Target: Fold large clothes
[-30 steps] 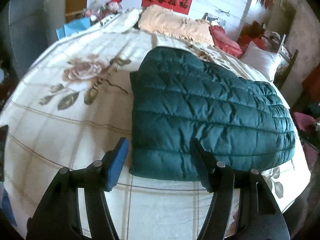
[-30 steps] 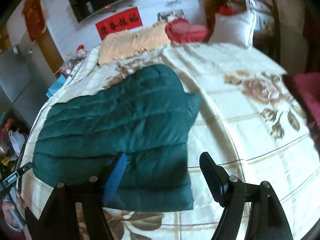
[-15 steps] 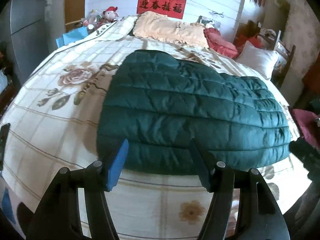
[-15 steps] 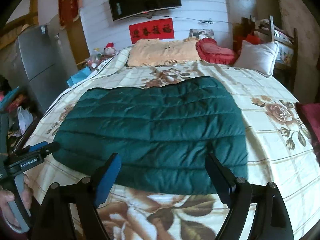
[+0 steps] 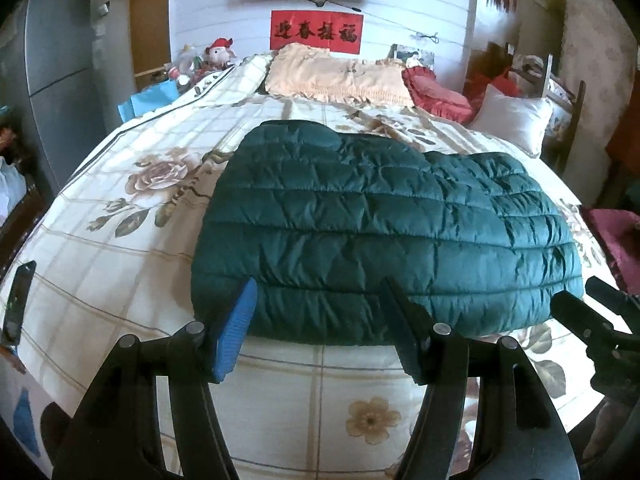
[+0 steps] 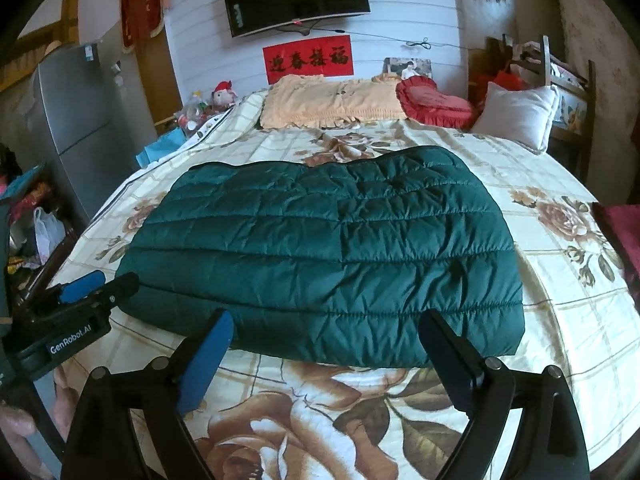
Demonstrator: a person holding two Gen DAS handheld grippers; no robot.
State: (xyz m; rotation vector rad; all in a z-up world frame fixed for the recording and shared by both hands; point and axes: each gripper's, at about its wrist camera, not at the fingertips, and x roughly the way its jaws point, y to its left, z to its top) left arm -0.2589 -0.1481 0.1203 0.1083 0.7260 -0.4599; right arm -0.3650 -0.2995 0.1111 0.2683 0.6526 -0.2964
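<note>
A dark green quilted down jacket [image 5: 376,236] lies folded into a flat rectangle across the floral bedspread [image 5: 120,248]; it also shows in the right wrist view [image 6: 324,256]. My left gripper [image 5: 320,328] is open and empty, held just short of the jacket's near edge. My right gripper [image 6: 324,354] is open and empty, also at the jacket's near edge. Each gripper shows at the edge of the other's view: the right one [image 5: 600,320] and the left one [image 6: 80,304].
Pillows [image 6: 332,102] and a red cushion [image 6: 436,106] lie at the head of the bed. A white pillow [image 5: 512,120] sits at the far right. A phone [image 5: 18,300] lies at the bed's left edge. A fridge [image 6: 76,120] stands left.
Both grippers have pulled back from the jacket and levelled toward the head of the bed. The jacket lies the same, folded flat. Both stay open.
</note>
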